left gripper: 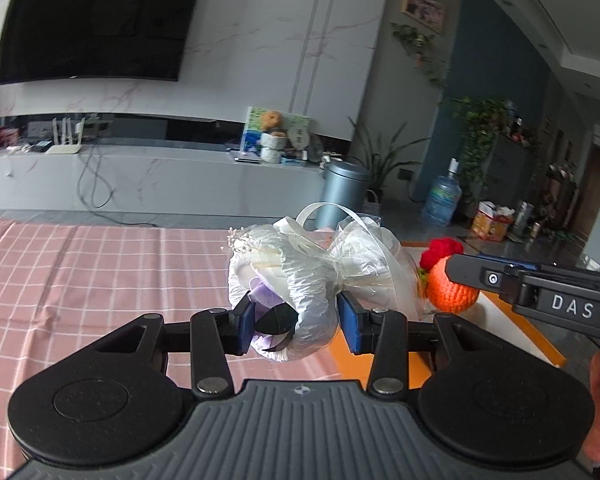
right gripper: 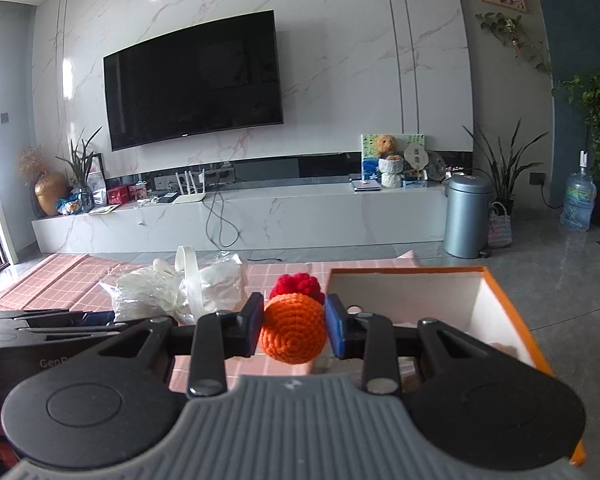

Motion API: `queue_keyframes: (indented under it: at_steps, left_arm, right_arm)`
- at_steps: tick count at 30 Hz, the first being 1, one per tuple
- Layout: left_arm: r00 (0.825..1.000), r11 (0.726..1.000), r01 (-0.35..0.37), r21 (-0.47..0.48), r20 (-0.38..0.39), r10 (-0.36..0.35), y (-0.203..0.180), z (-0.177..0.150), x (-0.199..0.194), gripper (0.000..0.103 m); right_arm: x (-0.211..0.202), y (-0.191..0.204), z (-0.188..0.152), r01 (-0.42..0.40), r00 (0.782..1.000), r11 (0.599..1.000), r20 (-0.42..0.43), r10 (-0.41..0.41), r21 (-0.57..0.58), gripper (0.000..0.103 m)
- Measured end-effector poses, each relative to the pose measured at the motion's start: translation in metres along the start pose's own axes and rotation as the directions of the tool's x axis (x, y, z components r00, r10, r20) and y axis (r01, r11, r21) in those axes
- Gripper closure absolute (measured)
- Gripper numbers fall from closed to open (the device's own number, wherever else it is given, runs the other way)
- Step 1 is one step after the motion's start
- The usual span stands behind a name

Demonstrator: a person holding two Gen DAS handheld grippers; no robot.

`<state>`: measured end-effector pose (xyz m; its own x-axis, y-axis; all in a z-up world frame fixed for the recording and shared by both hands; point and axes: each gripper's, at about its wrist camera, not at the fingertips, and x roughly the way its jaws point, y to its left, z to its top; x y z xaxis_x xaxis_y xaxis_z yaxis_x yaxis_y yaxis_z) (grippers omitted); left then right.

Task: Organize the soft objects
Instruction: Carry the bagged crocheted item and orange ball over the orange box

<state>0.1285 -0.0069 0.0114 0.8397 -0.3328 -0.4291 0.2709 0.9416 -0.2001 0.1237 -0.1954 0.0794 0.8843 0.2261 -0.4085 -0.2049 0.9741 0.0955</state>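
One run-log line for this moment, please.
left claw: shut on wrapped bouquet | right claw: shut on orange crochet toy | orange box: open beside

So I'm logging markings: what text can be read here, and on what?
"DAS": on the right gripper, seen from the left wrist.
"GenR", cut off: on the left gripper, seen from the right wrist.
TV logo, fan, red boxes, water bottle label: too small or blurred.
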Motion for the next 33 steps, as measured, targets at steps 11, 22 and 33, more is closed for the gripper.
queue_keyframes:
  at_steps: [11, 22, 33]
  left_arm:
    - [0.99, 0.983, 0.127, 0.133, -0.08, -0.117, -0.063, 0.003, 0.031, 0.055]
    - [0.961, 0.925, 0.207, 0.319, -0.244, -0.131, -0.112, -0.009, 0.072, 0.055]
    - [0.937, 0.875, 0.238, 0.42, -0.337, -0.093, -0.13, -0.017, 0.098, 0.055]
  right_arm:
    - [-0.019, -0.062, -0.002, 0.088, 0.996, 0.996, -0.019, -0.088, -0.007, 0.07]
    - [0.0, -0.106, -0.017, 0.108, 0.974, 0.989, -0.188, -0.125, -0.097, 0.07]
    - [0.029, -0.122, -0.026, 0.043, 0.931, 0.974, -0.345, -0.119, -0.221, 0.07]
